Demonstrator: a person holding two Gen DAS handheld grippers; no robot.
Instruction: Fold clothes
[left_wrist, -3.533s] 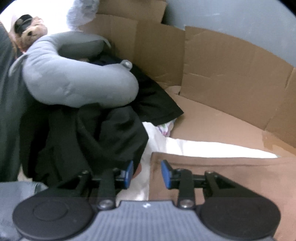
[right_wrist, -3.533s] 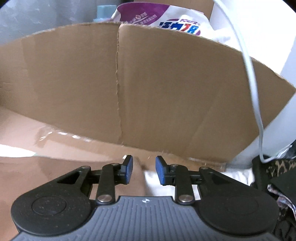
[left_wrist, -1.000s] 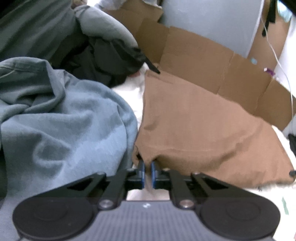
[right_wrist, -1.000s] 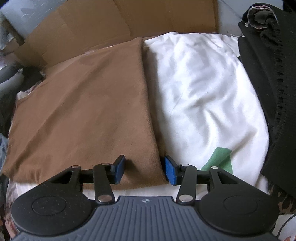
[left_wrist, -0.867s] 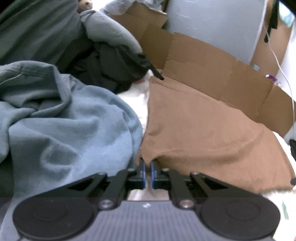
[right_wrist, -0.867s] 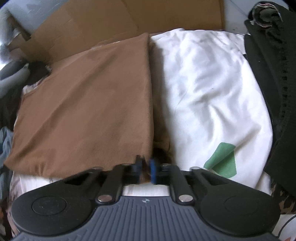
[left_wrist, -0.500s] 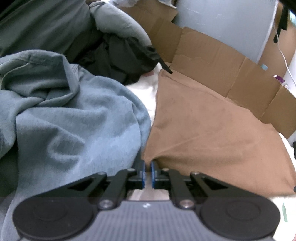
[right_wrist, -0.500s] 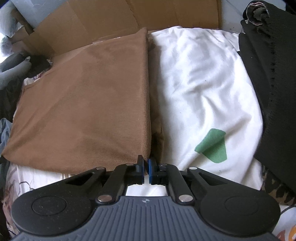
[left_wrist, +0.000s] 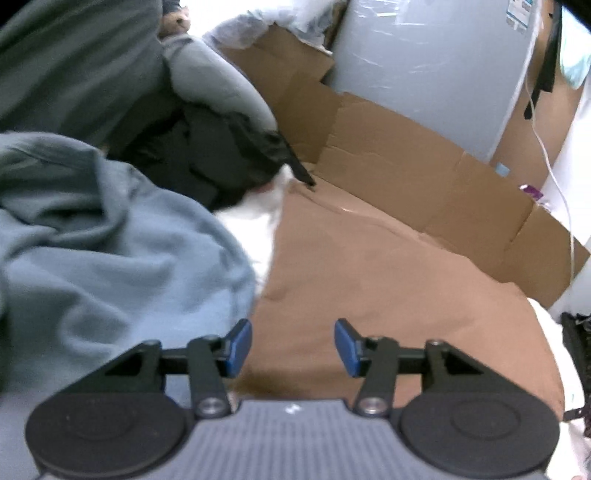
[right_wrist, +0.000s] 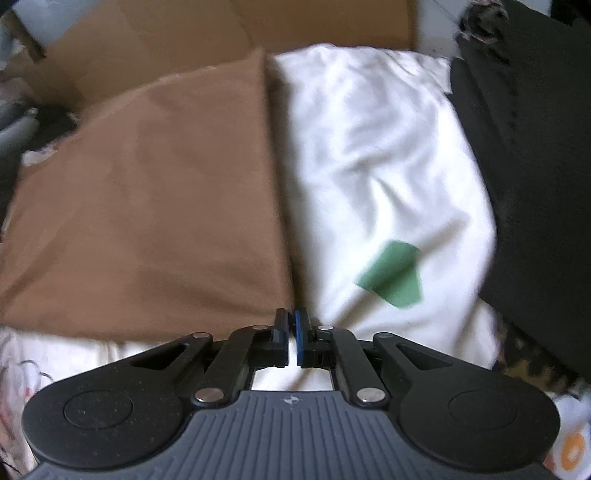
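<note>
A folded brown garment (left_wrist: 388, 280) lies flat on a white sheet. In the left wrist view my left gripper (left_wrist: 293, 347) hovers over its near left corner. Its jaws are opening, with the brown cloth lying loose between and under the blue pads (left_wrist: 236, 347), not pinched. In the right wrist view the same brown garment (right_wrist: 147, 184) fills the left half. My right gripper (right_wrist: 291, 326) is shut on its near right corner, where the cloth's edge runs into the closed pads.
A crumpled blue-grey garment (left_wrist: 110, 258) is heaped at the left, with black clothes (left_wrist: 207, 158) behind it. Cardboard walls (left_wrist: 406, 166) stand at the back. The white sheet (right_wrist: 369, 147) bears a green patch (right_wrist: 391, 273). A black garment (right_wrist: 535, 147) lies along the right.
My left gripper, shut on the brown garment's left corner before, has opened and let it go. The right gripper closed on the right corner and stays shut.
</note>
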